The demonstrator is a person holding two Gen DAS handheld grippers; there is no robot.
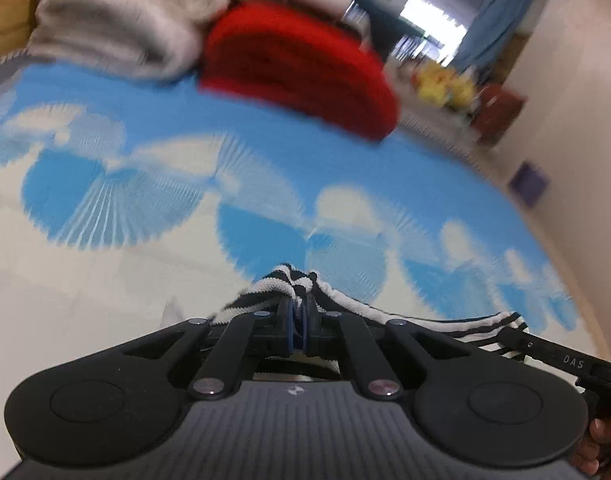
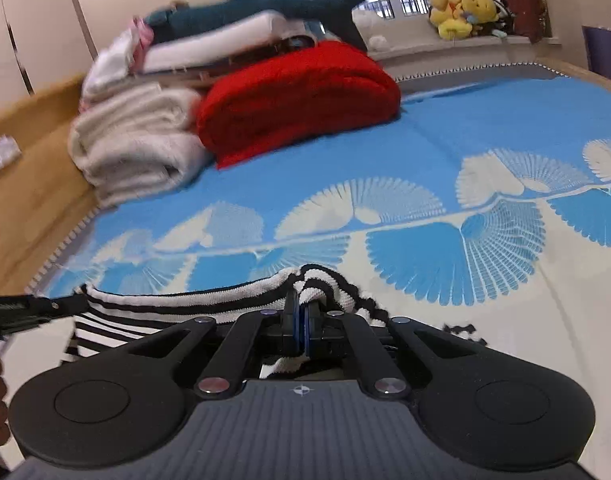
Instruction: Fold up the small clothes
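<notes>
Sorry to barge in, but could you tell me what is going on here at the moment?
A person is folding a small black-and-white striped garment on a bed with a blue and cream patterned cover. The left gripper and the right gripper are each shut on a bunched part of its edge, with the fabric stretched between them. A folded red blanket and white blankets sit further back.

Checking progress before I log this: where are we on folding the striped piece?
Done: both grips made. Left gripper and right gripper are each shut on an edge of the striped garment, stretched between them above the bedspread. Left: no fold visible yet.
</notes>
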